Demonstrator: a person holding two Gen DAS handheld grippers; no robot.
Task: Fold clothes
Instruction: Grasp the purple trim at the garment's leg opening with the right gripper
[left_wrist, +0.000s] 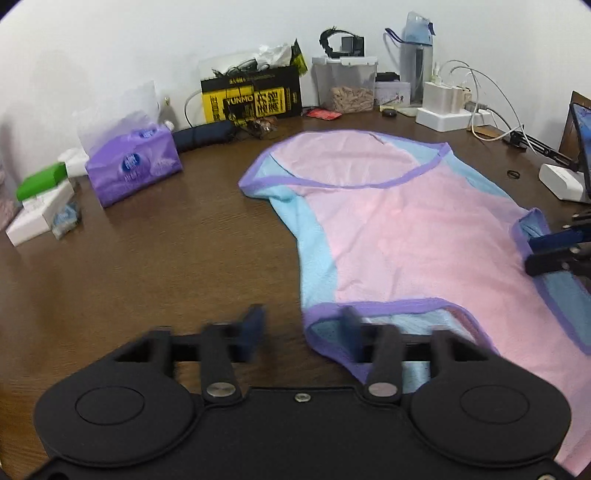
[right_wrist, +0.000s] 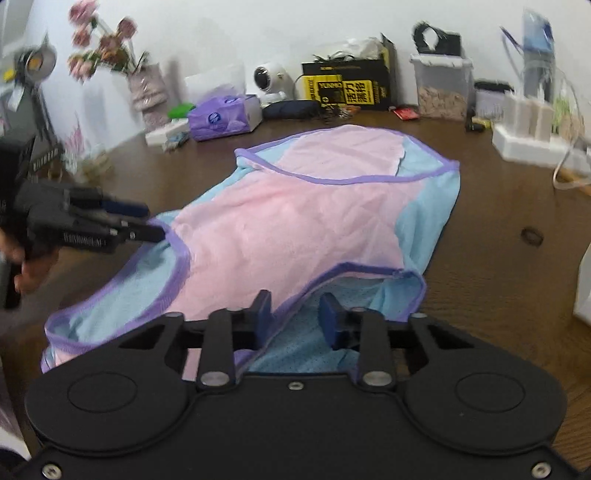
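Observation:
A pink and light-blue sleeveless top (left_wrist: 399, 236) with purple trim lies flat on the brown wooden table (left_wrist: 155, 258). My left gripper (left_wrist: 303, 332) is open at the top's near-left corner; one finger is over the purple-edged opening (left_wrist: 373, 308), the other over bare wood. In the right wrist view the top (right_wrist: 280, 229) stretches away, and my right gripper (right_wrist: 297, 317) is open, its fingers either side of the purple edge (right_wrist: 347, 266) of a raised blue opening. Each gripper shows in the other's view: right gripper (left_wrist: 530, 253), left gripper (right_wrist: 151, 221) held by a hand.
Along the wall stand a purple tissue box (left_wrist: 135, 166), a yellow-black box (left_wrist: 251, 96), a clear container (left_wrist: 345, 85), a water bottle (left_wrist: 417, 55) and chargers with cables (left_wrist: 450, 107). A vase of flowers (right_wrist: 147, 88) and a small camera (right_wrist: 267, 79) stand back left. A small ring (right_wrist: 532, 236) lies on the wood.

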